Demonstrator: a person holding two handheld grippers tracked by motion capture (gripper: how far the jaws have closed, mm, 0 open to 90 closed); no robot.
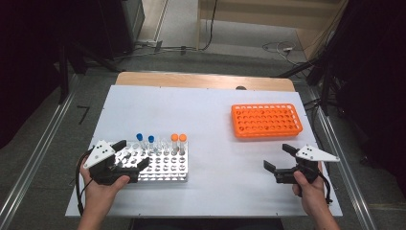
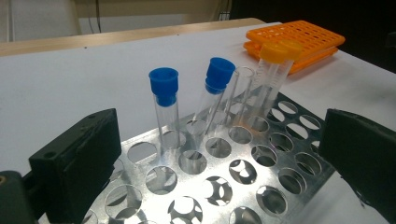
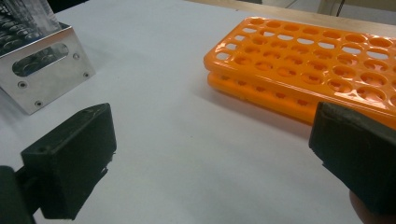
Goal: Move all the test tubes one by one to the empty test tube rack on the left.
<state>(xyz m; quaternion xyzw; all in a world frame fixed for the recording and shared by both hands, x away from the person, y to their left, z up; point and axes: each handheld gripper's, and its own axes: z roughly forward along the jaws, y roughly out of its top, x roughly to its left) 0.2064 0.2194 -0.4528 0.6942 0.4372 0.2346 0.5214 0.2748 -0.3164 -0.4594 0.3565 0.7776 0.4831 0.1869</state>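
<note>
White table sat in a dim lab. High view: left gripper hung over the near-left corner of the metal rack, jaws apart, holding nothing; right gripper hovered over bare table near the orange rack, also agape.

Left gripper view: blue-capped tubes and orange-capped tubes stood in the far rows, beyond the jaws. Looked like approach-to-pick; next move needed a forward reach, straddling one tube.

Right gripper view: jaws wide, the orange rack ahead, empty.
</note>
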